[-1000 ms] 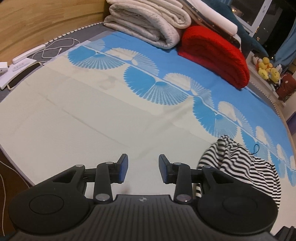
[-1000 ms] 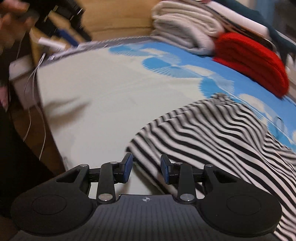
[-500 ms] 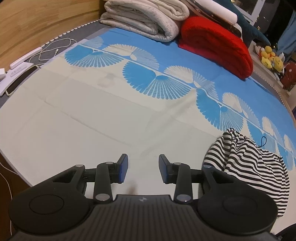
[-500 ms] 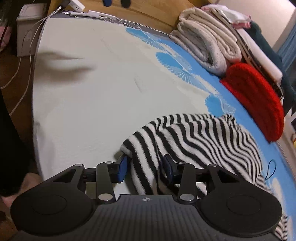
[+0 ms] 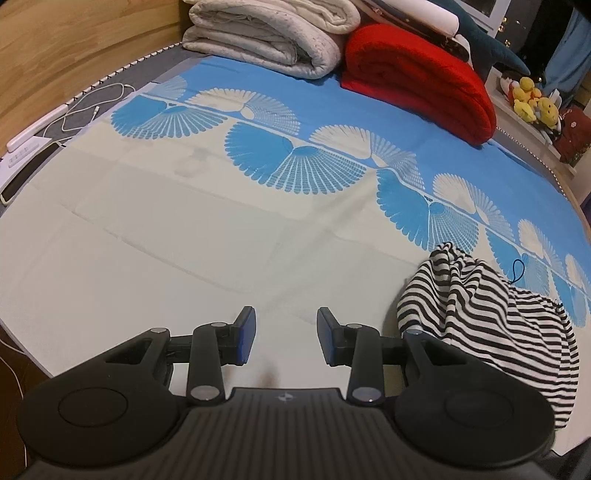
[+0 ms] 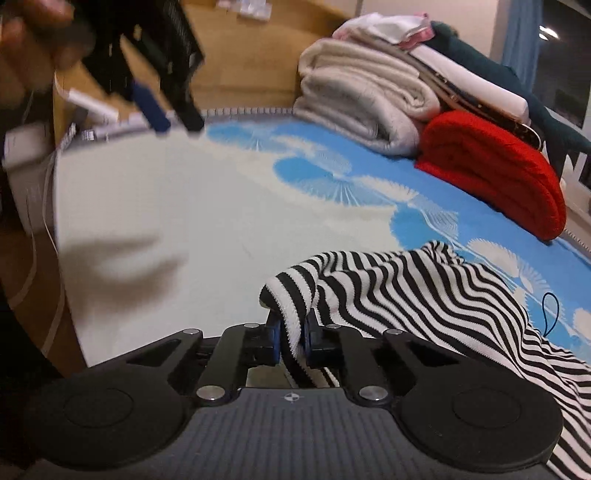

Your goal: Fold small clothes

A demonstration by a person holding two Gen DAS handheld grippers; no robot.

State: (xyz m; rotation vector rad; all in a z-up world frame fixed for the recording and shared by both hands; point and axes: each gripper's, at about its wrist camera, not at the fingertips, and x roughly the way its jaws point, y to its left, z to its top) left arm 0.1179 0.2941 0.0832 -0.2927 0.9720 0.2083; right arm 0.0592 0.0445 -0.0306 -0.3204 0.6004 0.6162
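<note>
A black-and-white striped garment (image 6: 424, 295) lies bunched on the bed's cream and blue sheet (image 6: 207, 206). My right gripper (image 6: 292, 341) is shut on the garment's near edge, and holds it lifted off the sheet. In the left wrist view the garment (image 5: 484, 314) hangs in a heap at the right. My left gripper (image 5: 286, 332) is open and empty above the cream part of the sheet (image 5: 184, 236), left of the garment. The left gripper also shows blurred at the upper left of the right wrist view (image 6: 162, 110).
Folded cream blankets (image 5: 273, 33) and a folded red blanket (image 5: 421, 77) lie at the far side of the bed. A white cable (image 5: 88, 107), a phone (image 5: 26, 177) and a power strip lie at the left edge. Plush toys (image 5: 535, 103) sit at the far right.
My right gripper has closed on the striped garment's edge and raised it. My left gripper stays open and has moved slightly over the sheet.
</note>
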